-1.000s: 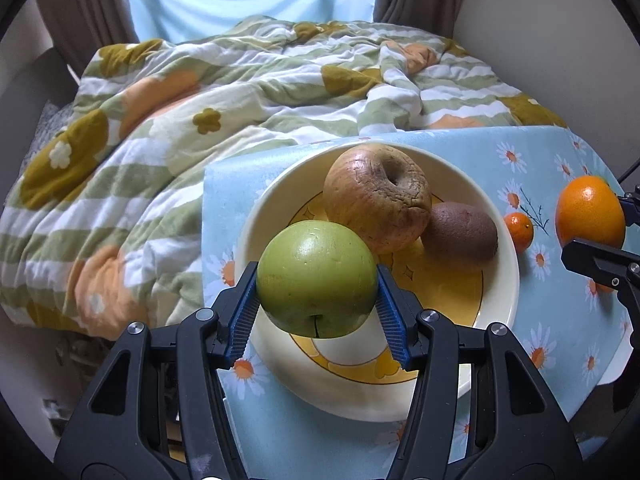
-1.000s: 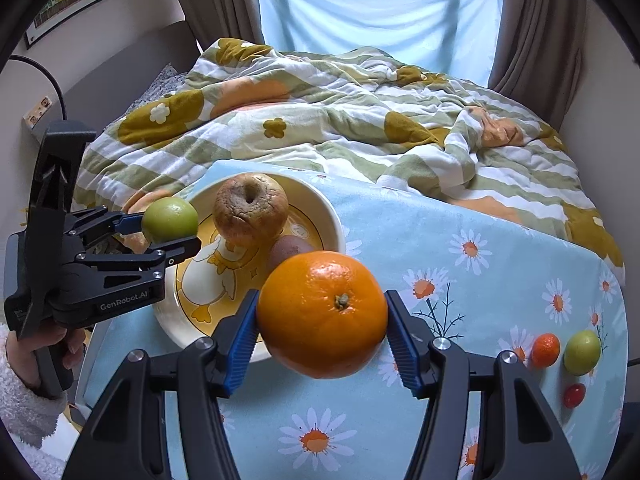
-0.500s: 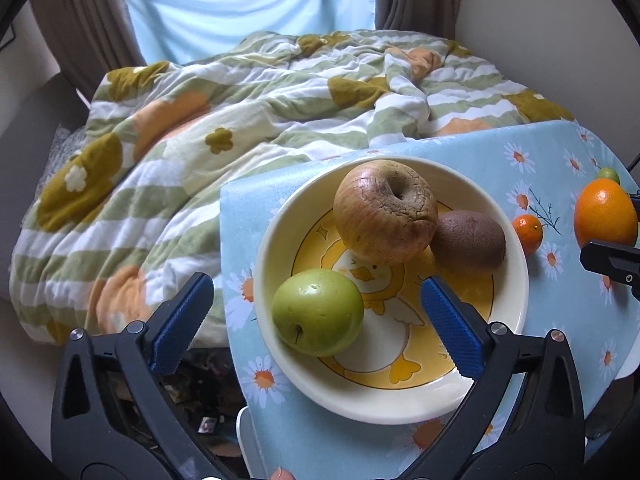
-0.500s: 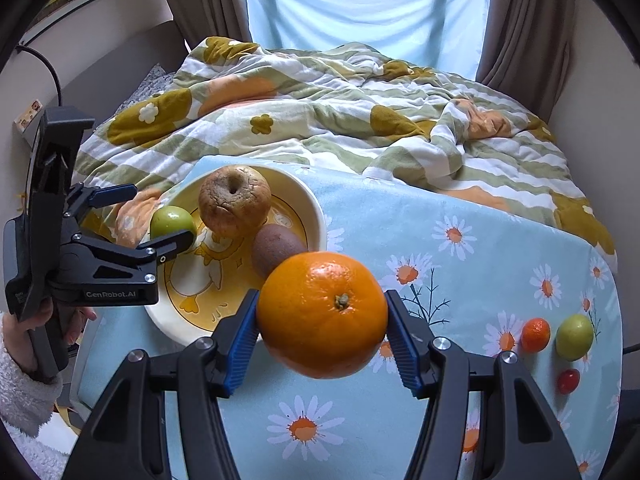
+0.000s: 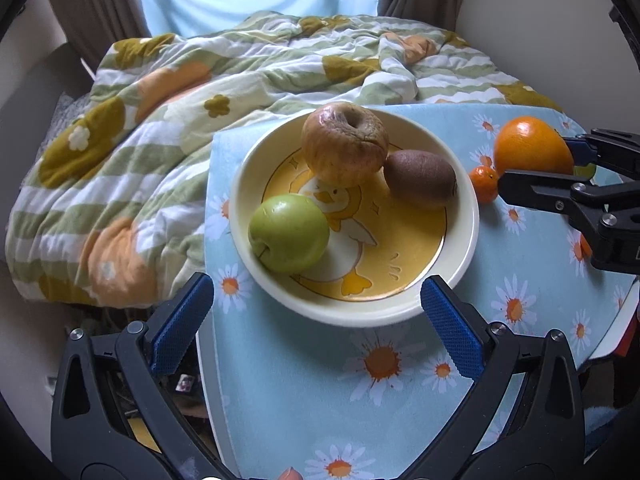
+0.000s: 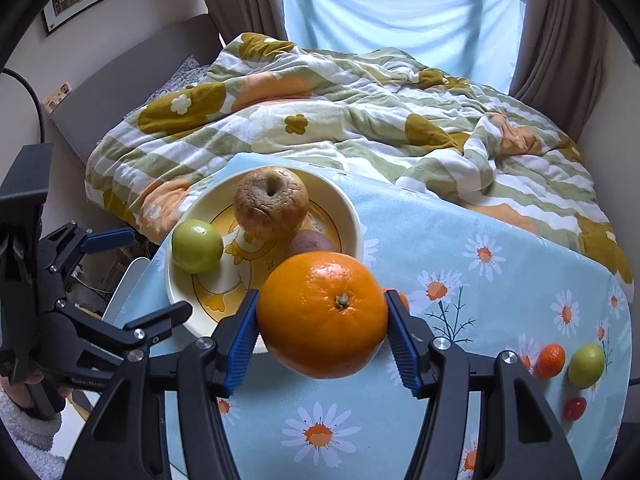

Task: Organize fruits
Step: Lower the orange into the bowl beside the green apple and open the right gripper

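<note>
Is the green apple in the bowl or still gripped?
In the bowl: the green apple rests inside, clear of the open left gripper.

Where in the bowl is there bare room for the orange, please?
The near right of the bowl, below the kiwi and right of the green apple, is bare. The far side is crowded by the wrinkled apple and kiwi.

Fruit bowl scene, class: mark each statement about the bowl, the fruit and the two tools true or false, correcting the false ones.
1. The right tool grips the orange. True.
2. The green apple sits between the left tool's pads. False: it lies in the bowl; that tool is open, empty.
3. The bowl holds three fruits. True: green apple, wrinkled apple, kiwi.
4. The kiwi lies on the tablecloth. False: in the bowl.
</note>
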A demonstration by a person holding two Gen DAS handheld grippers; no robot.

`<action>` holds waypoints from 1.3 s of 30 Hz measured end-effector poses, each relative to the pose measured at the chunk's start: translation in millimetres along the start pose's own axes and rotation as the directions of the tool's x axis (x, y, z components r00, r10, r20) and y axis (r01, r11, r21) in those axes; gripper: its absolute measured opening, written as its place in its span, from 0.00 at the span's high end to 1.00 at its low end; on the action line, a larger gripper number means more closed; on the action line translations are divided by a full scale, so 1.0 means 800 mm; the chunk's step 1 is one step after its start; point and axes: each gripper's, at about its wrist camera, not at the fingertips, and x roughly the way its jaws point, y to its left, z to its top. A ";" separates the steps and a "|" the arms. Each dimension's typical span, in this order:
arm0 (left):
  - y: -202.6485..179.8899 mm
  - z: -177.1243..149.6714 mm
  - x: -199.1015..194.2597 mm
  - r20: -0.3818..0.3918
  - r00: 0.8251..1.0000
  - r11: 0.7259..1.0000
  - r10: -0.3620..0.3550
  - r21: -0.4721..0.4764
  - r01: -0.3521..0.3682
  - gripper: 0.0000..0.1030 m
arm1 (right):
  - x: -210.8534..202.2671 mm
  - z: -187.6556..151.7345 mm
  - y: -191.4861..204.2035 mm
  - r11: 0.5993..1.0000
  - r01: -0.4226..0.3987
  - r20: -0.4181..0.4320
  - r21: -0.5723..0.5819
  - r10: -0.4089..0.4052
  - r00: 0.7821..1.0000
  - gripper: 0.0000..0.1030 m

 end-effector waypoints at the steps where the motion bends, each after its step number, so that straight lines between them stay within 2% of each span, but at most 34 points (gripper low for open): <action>1: -0.001 -0.004 -0.002 -0.003 1.000 1.000 0.005 -0.001 -0.005 0.00 | 0.003 0.001 0.002 1.000 -0.009 -0.005 -0.005 0.009 1.000 0.46; 10: 0.004 -0.027 -0.013 -0.006 1.000 0.999 0.014 -0.041 -0.014 0.00 | 0.038 0.001 0.027 0.993 -0.098 -0.047 -0.066 0.095 0.994 0.46; 20: 0.011 -0.041 -0.010 -0.018 0.999 0.997 0.030 -0.072 -0.031 0.00 | 0.067 -0.005 0.044 0.989 -0.112 -0.070 -0.096 0.106 0.992 0.46; 23: 0.012 -0.043 -0.011 -0.018 0.999 0.996 0.034 -0.078 -0.035 0.00 | 0.064 -0.007 0.042 0.991 -0.105 -0.052 -0.088 0.101 0.994 0.45; 24: 0.012 -0.043 -0.012 -0.017 0.999 0.996 0.038 -0.077 -0.039 0.00 | 0.059 -0.007 0.041 0.991 -0.104 -0.029 -0.088 0.102 0.994 0.39; 25: 0.012 -0.044 -0.013 -0.016 0.999 0.996 0.041 -0.075 -0.042 0.00 | 0.053 -0.007 0.041 0.991 -0.105 -0.005 -0.089 0.105 0.994 0.24; 27: 0.012 -0.044 -0.015 -0.016 0.999 0.996 0.043 -0.075 -0.044 0.00 | 0.043 -0.005 0.040 0.990 -0.107 0.033 -0.095 0.110 0.993 0.05; 31: 0.012 -0.045 -0.018 -0.015 0.999 0.996 0.043 -0.075 -0.044 0.00 | 0.029 -0.005 0.036 0.992 -0.090 0.075 -0.087 0.097 0.992 0.03; 39: 0.009 -0.040 -0.036 -0.001 0.999 0.997 0.054 -0.061 -0.054 0.00 | 0.011 -0.005 0.026 0.995 -0.076 0.067 -0.057 0.080 0.995 0.02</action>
